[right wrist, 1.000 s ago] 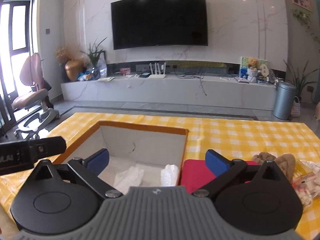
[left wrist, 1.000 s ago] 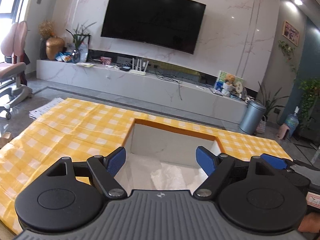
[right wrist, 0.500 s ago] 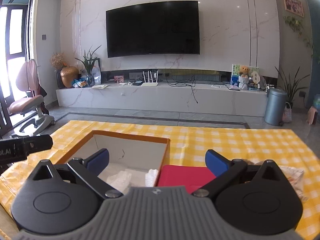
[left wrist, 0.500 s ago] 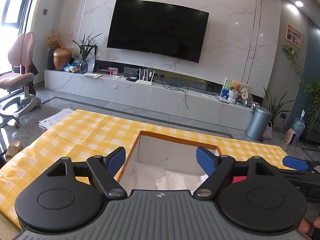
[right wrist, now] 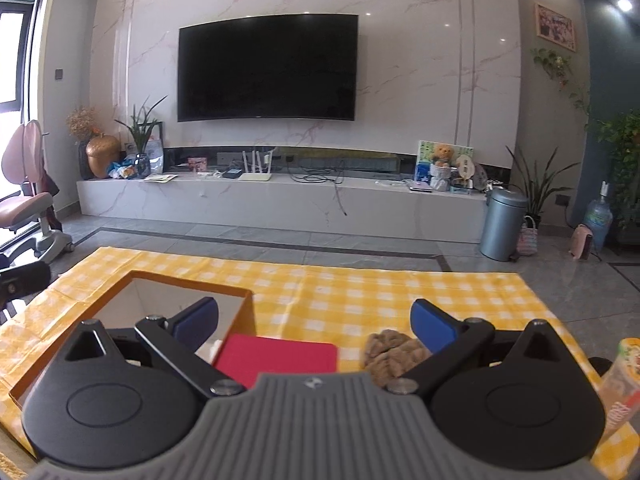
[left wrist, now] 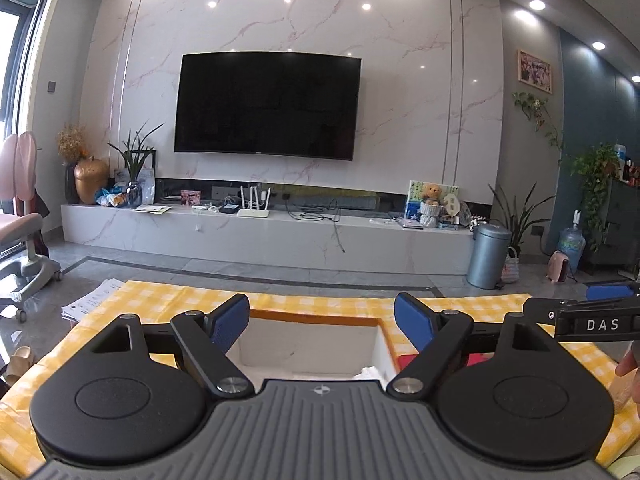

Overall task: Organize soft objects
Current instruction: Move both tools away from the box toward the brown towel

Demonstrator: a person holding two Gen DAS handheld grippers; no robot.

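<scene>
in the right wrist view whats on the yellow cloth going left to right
orange-rimmed box → red cloth → brown plush toy → colourful packet at the right edge

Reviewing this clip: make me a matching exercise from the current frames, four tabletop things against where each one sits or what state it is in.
Things:
1. red pad
2. brown plush
3. box
4. right gripper

Places or states:
A. open, holding nothing
B. left on the checked cloth, top open
C. flat just right of the box
D. right of the red pad, by the blue fingertip

Pairs: 1-C, 2-D, 3-B, 4-A
</scene>
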